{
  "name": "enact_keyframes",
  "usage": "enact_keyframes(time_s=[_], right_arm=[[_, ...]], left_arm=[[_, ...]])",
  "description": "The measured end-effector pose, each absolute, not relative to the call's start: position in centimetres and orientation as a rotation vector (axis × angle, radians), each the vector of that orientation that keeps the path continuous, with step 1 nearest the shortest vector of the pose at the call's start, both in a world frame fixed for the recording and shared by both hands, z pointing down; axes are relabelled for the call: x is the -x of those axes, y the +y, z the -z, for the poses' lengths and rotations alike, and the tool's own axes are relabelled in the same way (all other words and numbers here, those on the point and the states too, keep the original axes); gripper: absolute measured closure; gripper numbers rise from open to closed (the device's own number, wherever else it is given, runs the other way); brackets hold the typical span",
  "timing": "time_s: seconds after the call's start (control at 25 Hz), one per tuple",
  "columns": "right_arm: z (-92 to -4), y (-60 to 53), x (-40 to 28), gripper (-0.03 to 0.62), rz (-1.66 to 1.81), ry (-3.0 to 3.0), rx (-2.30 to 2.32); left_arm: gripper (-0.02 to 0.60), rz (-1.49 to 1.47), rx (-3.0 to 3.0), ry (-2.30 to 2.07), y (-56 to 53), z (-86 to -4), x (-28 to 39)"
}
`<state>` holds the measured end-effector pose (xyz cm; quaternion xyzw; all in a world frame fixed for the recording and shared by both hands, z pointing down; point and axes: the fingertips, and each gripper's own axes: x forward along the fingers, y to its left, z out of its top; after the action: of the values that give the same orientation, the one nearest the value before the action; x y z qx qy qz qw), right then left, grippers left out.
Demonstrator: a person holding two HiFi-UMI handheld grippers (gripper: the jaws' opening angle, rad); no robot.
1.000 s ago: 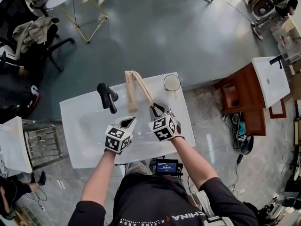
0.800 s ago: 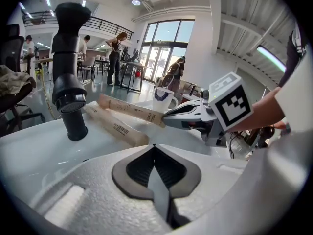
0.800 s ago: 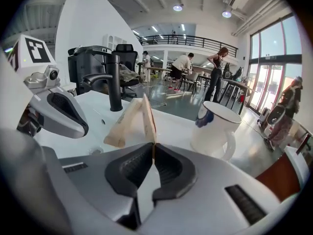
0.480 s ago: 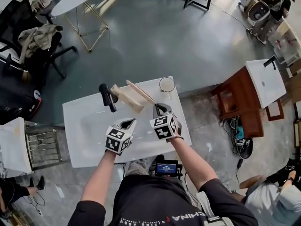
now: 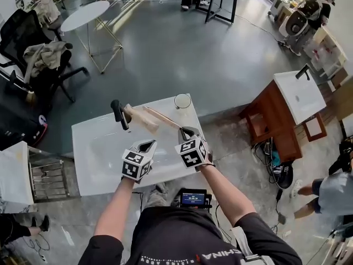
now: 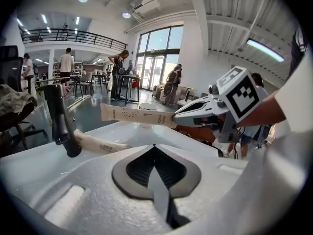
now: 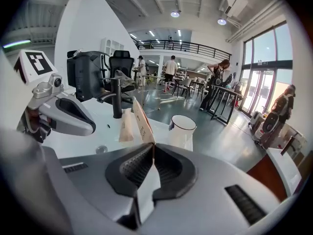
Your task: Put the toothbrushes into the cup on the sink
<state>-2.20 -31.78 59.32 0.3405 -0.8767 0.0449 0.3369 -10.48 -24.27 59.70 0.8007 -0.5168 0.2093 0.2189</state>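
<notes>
**R gripper [image 7: 152, 147] grips wrapped toothbrush [image 7: 142, 124]**

Its jaws just closed tight on one end, and the rest pokes out over the sink [image 5: 94, 153]. L gripper [image 6: 154, 148] is shut w/ nothing in it. 2nd toothbrush [image 5: 140, 118] lies on the sink by the tap [image 5: 117, 112]. Cup [image 5: 182, 101] stands at the sink's back corner.

Your sink [image 5: 88, 159] shows a white, smooth, glossy surface, ceramic by its look. Its faucet [image 5: 117, 114] is matt black. The toothbrush in your right gripper [image 5: 186, 130] [image 5: 162, 116] and the toothbrush on the sink [image 5: 140, 118] both wear beige matt paper sleeves with fine print. The cup [image 5: 182, 101] is white and smooth with a dark rim. Both gripper shells, the left gripper [image 5: 148, 143] included, are pale matt plastic with a fine grain. The pads [image 7: 132, 168] are dark and ribbed. The floor [image 5: 182, 54] is grey and polished. The cabinet [image 5: 265, 115] is reddish-brown wood.
</notes>
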Motion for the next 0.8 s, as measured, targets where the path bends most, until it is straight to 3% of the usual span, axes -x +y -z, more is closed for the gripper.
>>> enact_keyframes(time_s=[0.8], right_arm=[[-55.2, -30.1, -8.4, 0.572, -0.045, -2.271, -1.032]], left_arm=[[0.572, -0.615, -2.358, -1.41, -23.9, -56.8, 3.3]])
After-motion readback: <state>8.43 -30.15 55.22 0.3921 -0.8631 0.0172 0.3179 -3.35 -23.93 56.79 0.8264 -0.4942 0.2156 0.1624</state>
